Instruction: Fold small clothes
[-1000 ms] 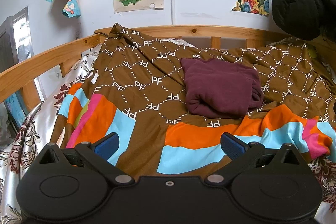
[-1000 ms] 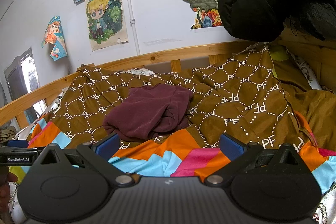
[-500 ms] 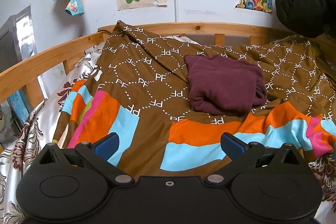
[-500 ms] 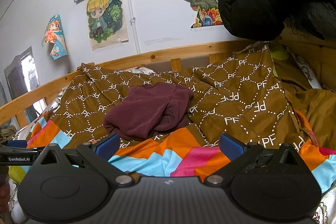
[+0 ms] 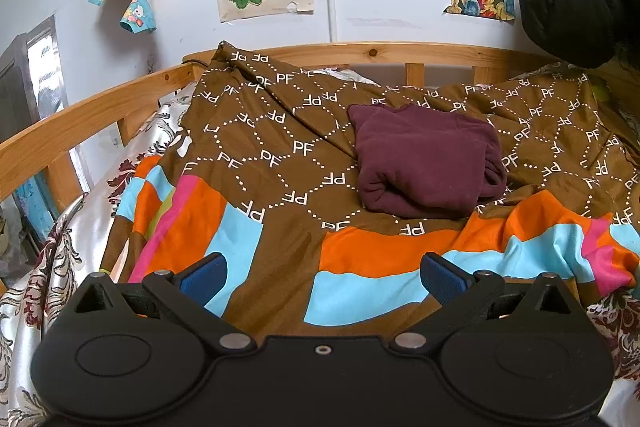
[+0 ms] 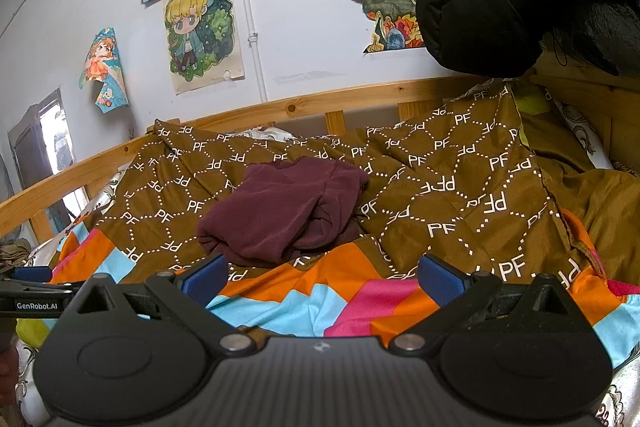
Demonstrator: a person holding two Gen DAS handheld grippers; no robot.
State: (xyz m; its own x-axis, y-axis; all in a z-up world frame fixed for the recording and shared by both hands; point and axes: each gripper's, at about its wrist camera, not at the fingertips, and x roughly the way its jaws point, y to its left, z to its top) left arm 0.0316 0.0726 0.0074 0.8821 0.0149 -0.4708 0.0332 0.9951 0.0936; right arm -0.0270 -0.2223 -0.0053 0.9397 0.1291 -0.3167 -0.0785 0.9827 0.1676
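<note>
In my left wrist view, my left gripper (image 5: 322, 277) is spread wide and holds nothing, its blue pads hanging over the orange and light-blue bands of the quilt (image 5: 280, 163) in the lower middle of the frame. The maroon garment (image 5: 426, 161) lies as a compact folded bundle right of centre, well apart from my fingertips, resting on the brown patterned part of the quilt. Compared with a second ago the bundle sits slightly lower and larger in this frame and the wooden bed rail (image 5: 100, 115) at left has shifted, so I have drifted a little, but the garment's own shape looks unchanged. In my right wrist view, my right gripper (image 6: 322, 277) is also wide apart and empty, over the pink and orange stripes at the bottom. Here the garment (image 6: 284, 213) lies left of centre, beyond my left pad, its rolled edge facing me. This view has hardly changed over the last second. At the far left edge I see the tip of my other tool (image 6: 28, 285). I judge the fold is done, or nearly so, with both tongs off the cloth.
</note>
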